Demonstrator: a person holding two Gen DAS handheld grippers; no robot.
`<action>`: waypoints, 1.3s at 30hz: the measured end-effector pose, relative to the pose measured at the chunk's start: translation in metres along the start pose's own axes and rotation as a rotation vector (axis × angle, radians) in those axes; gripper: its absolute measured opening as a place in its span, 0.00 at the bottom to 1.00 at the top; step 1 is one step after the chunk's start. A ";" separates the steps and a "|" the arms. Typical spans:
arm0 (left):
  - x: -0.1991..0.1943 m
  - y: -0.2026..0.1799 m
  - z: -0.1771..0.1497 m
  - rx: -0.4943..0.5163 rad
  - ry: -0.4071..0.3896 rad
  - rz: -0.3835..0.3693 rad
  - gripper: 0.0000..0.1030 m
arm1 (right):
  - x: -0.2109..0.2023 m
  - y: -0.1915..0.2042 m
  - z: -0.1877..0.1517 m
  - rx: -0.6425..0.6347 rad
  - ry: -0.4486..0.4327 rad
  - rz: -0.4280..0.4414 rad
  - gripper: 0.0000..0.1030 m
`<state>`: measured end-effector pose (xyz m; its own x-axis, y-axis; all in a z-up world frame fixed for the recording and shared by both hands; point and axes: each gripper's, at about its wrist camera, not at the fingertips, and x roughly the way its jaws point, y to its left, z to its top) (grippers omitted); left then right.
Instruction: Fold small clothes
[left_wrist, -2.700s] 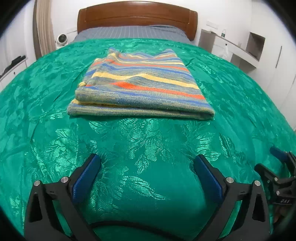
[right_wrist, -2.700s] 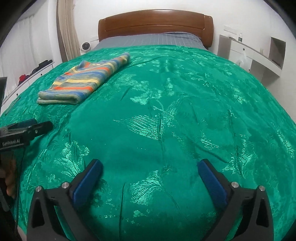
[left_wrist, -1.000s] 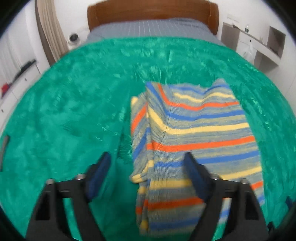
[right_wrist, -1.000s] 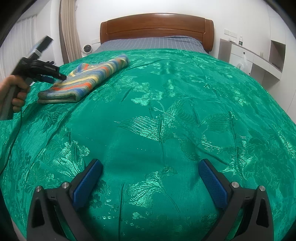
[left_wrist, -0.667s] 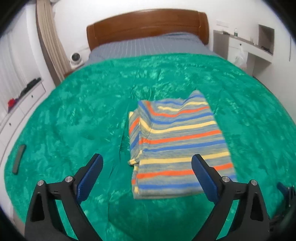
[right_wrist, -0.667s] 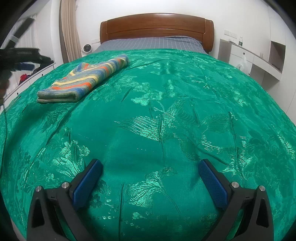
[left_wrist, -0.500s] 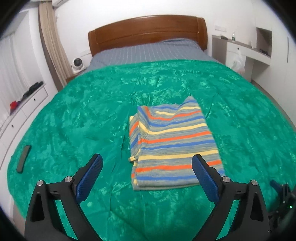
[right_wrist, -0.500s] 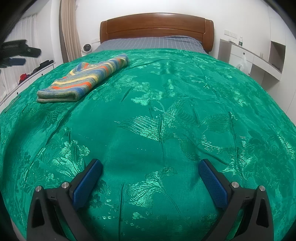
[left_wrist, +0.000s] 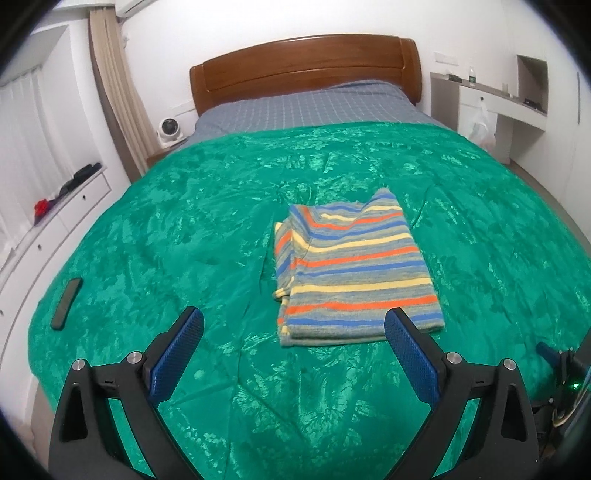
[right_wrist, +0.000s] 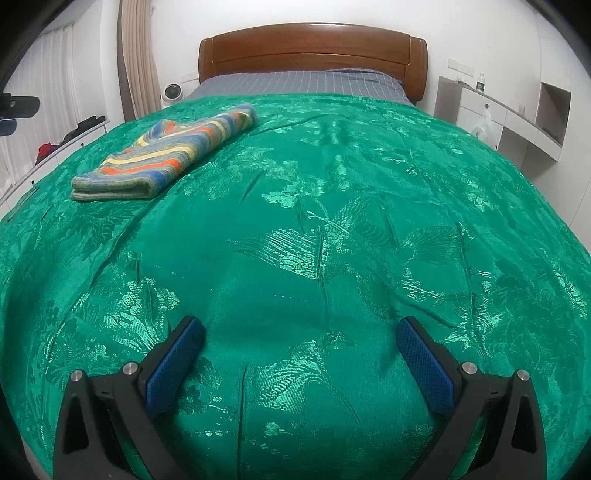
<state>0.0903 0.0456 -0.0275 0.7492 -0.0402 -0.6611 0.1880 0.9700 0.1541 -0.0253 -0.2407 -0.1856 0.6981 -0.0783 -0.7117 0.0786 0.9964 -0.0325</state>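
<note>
The striped sweater (left_wrist: 351, 266) lies folded on the bedspread (left_wrist: 184, 229) — both the left gripper (left_wrist: 293, 326) and right gripper (right_wrist: 300, 334) gape empty — so the folding looks done.

Striped sweater (left_wrist: 354, 269): knitted cloth, matt, ribbed at the edges. Bedspread (left_wrist: 184, 236): green satin-like brocade, glossy woven leaf pattern, creased. Headboard (right_wrist: 314, 48): polished brown wood; left gripper (left_wrist: 293, 325) jaws matt black plastic, textured blue pads, metal pins.
</note>
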 end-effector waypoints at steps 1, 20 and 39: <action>-0.001 0.000 0.000 0.001 0.000 0.003 0.96 | 0.000 0.000 0.000 -0.001 0.003 0.000 1.00; -0.005 0.003 -0.018 -0.005 0.047 -0.036 0.97 | 0.001 0.002 0.017 0.032 0.155 -0.035 1.00; 0.009 0.013 -0.060 -0.048 0.149 -0.084 0.97 | -0.065 0.013 0.035 0.300 0.217 0.202 1.00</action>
<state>0.0613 0.0722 -0.0751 0.6290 -0.0892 -0.7723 0.2131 0.9751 0.0610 -0.0445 -0.2240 -0.1152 0.5573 0.1583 -0.8151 0.1819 0.9345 0.3058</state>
